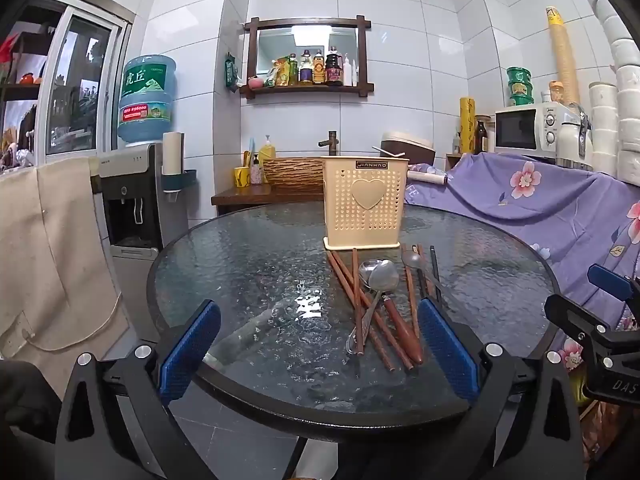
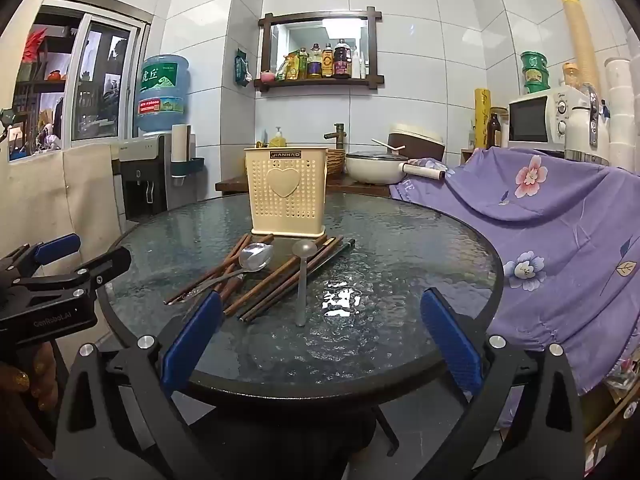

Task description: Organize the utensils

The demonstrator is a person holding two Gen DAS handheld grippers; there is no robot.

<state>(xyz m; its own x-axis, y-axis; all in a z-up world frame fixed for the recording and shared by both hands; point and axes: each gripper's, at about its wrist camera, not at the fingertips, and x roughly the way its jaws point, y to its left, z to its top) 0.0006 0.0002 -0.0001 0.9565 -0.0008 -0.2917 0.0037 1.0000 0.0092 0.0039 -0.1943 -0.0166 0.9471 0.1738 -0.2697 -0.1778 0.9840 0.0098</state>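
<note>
A cream perforated utensil holder (image 1: 365,204) (image 2: 288,196) with a heart on its front stands upright on the round glass table (image 1: 260,264) (image 2: 400,248). In front of it lies a loose pile: several brown chopsticks (image 1: 352,292) (image 2: 276,284), metal spoons (image 1: 382,276) (image 2: 256,257), a wooden-handled utensil (image 1: 402,326) and a pale long-handled spoon (image 2: 302,280). My left gripper (image 1: 318,350) hovers open at the table's near edge, its right finger beside the pile. My right gripper (image 2: 320,344) is open too, near the edge, with nothing between its fingers.
A purple flowered cloth (image 1: 540,208) (image 2: 560,220) drapes over furniture right of the table. Behind are a water dispenser (image 1: 136,184), a wooden counter with a sink, a pan (image 2: 376,168) and a microwave (image 1: 528,128). Each gripper appears in the other's view, the right gripper (image 1: 592,320) and the left gripper (image 2: 60,276).
</note>
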